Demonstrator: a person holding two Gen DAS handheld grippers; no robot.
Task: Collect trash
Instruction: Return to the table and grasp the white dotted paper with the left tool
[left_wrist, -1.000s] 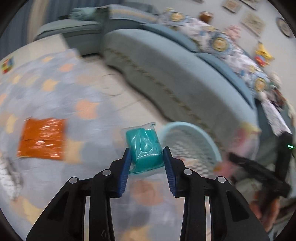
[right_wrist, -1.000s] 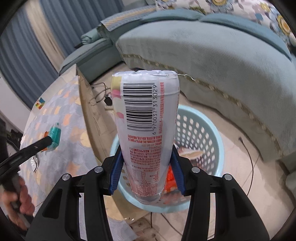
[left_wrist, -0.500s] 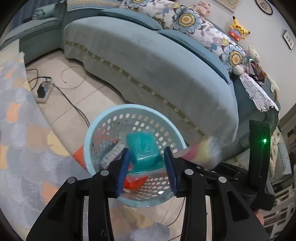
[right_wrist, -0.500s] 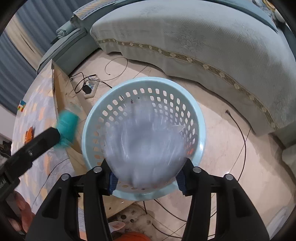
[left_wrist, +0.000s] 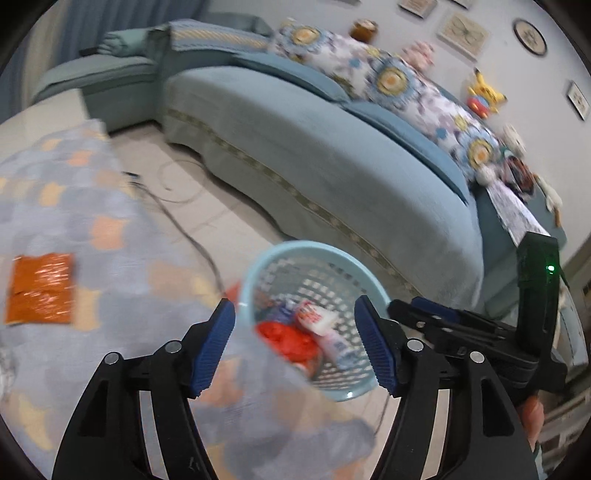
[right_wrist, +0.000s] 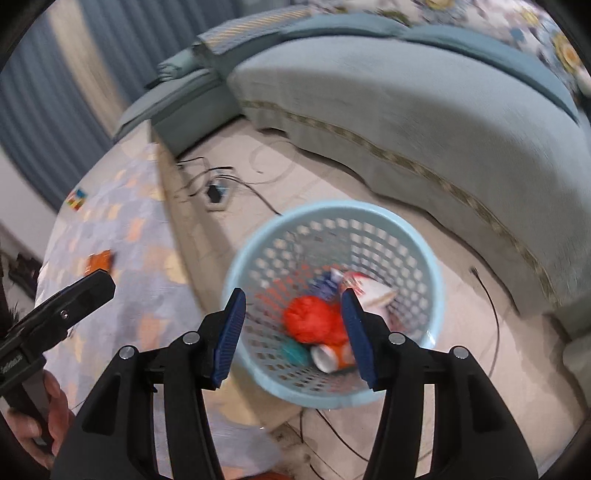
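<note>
A light blue perforated basket (right_wrist: 424, 258) stands on the floor beside the table and also shows in the left wrist view (left_wrist: 314, 251). It holds red crumpled trash (right_wrist: 310, 317), a teal packet (right_wrist: 293, 350), a white bottle (right_wrist: 369, 291) and a small cup (right_wrist: 328, 356). My left gripper (left_wrist: 295, 339) is open and empty above the table edge near the basket. My right gripper (right_wrist: 291, 332) is open and empty above the basket. An orange wrapper (left_wrist: 40, 288) lies on the tablecloth; it also shows in the right wrist view (right_wrist: 99, 261).
A patterned tablecloth (left_wrist: 74, 206) covers the table at left. A blue sofa (left_wrist: 332, 166) curves behind the basket. Cables and a power strip (right_wrist: 218, 192) lie on the floor. A small colourful cube (right_wrist: 77, 198) sits at the table's far end.
The left gripper opened and the teal packet dropped into the basket. The right gripper opened and the white bottle dropped into the basket. Both grippers pulled back.
</note>
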